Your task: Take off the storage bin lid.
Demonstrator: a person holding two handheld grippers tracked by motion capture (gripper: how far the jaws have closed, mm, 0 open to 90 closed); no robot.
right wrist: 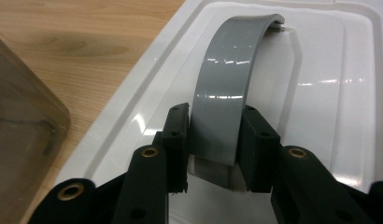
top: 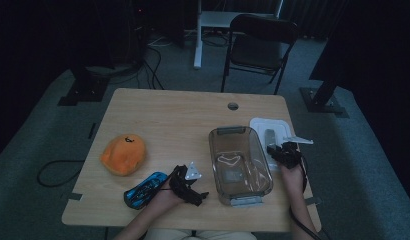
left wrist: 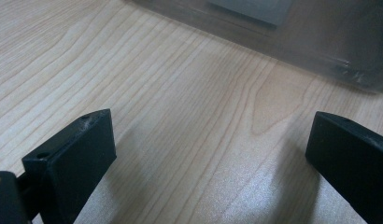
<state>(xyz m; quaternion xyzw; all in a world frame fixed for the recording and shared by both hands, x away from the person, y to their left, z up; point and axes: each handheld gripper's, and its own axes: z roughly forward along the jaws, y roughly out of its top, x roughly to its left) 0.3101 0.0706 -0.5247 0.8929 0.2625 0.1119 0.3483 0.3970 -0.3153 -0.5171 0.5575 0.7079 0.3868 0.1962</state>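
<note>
A white lid [top: 282, 125] lies flat on the wooden table, right of a clear plastic container [top: 228, 131]. In the right gripper view my right gripper [right wrist: 214, 135] is shut on the lid's arched grey handle [right wrist: 227, 70], a black pad pressed against each side of it, and the white lid [right wrist: 320, 93] lies under it. From above, the right gripper [top: 279, 150] sits at the lid's near end. My left gripper [top: 197, 186] rests low over the table left of the container. Its jaws [left wrist: 208, 144] stand wide apart over bare wood, with the container wall [left wrist: 320, 42] just beyond.
An orange soft item [top: 123, 154] and a blue object [top: 143, 189] lie at the table's left. A grey flat piece [top: 234, 175] lies inside the container. A cable hole [top: 233, 106] marks the far side, and a folding chair [top: 258, 45] stands beyond the table.
</note>
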